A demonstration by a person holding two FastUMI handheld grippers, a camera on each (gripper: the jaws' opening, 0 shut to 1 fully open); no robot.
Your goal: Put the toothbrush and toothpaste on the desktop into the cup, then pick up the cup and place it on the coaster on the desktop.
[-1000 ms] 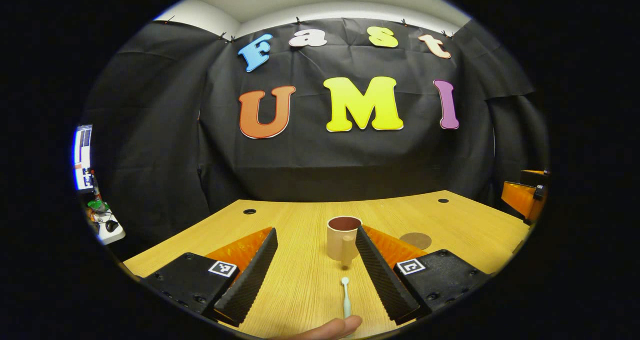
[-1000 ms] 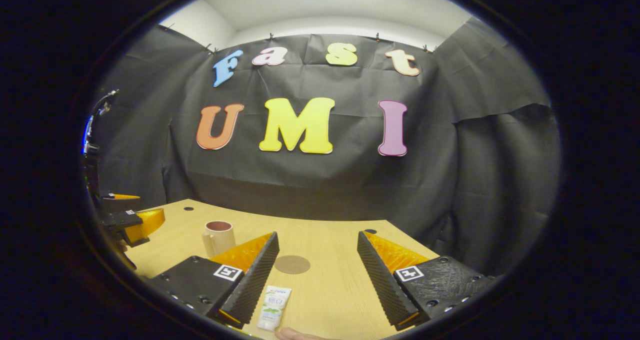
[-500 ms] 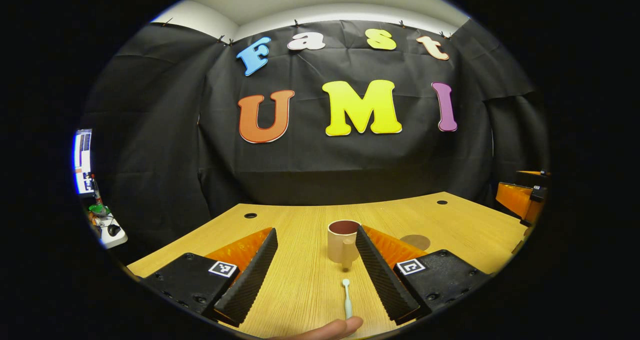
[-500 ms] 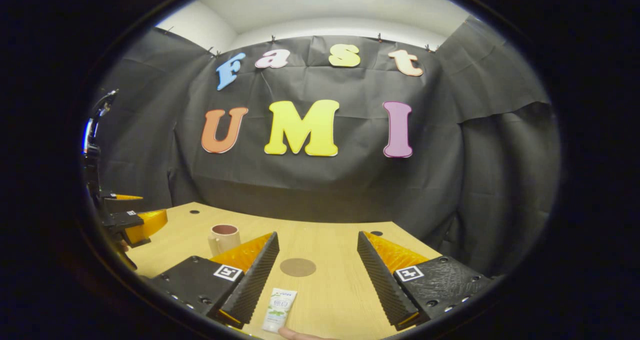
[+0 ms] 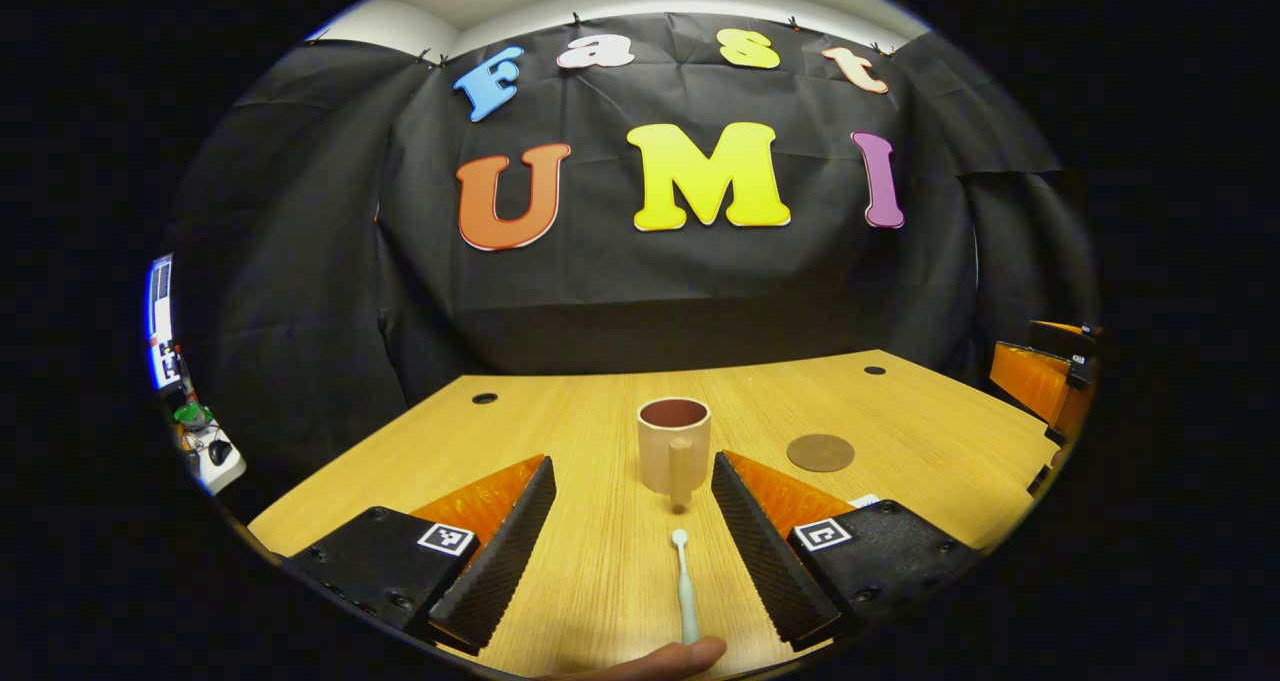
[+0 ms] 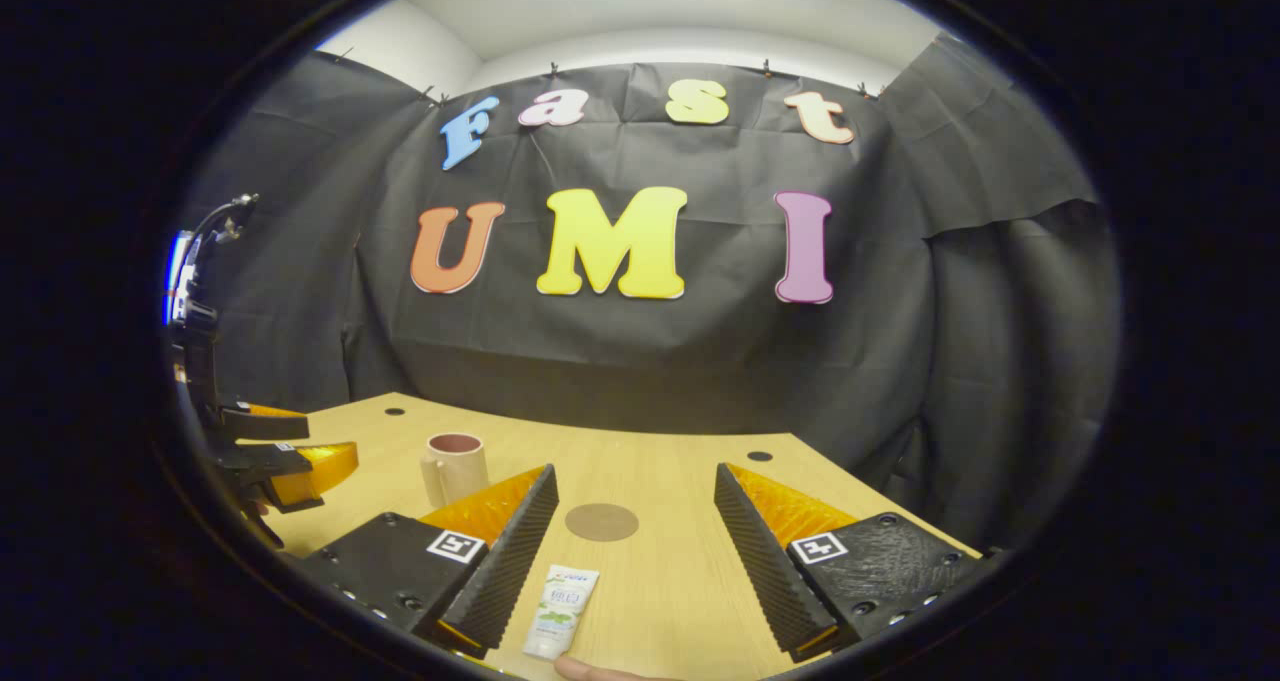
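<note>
In the left gripper view a pale toothbrush [image 5: 684, 589] lies on the wooden desktop [image 5: 900, 421] between the wide-apart fingers of my left gripper [image 5: 632, 541], which is open and holds nothing. A beige cup [image 5: 673, 445] stands upright just beyond it, handle toward me. A round brown coaster [image 5: 820, 452] lies to the cup's right. In the right gripper view a white toothpaste tube [image 6: 561, 612] lies flat beside the left finger of my open right gripper [image 6: 632, 551]. The coaster [image 6: 601, 522] sits ahead between its fingers, the cup [image 6: 454, 468] farther left.
A fingertip [image 5: 650, 659] shows at the bottom edge of the left gripper view. The other gripper [image 6: 285, 451] hovers at the desk's left end in the right gripper view. Cable holes [image 5: 484, 398] mark the desk's far corners. A side table with clutter [image 5: 205, 446] stands off left.
Both cameras have tipped and shifted a little: the cup, coaster and toothbrush sit higher in the left gripper view, and the toothpaste and cup have slid slightly right in the right gripper view. Both grippers stay open.
</note>
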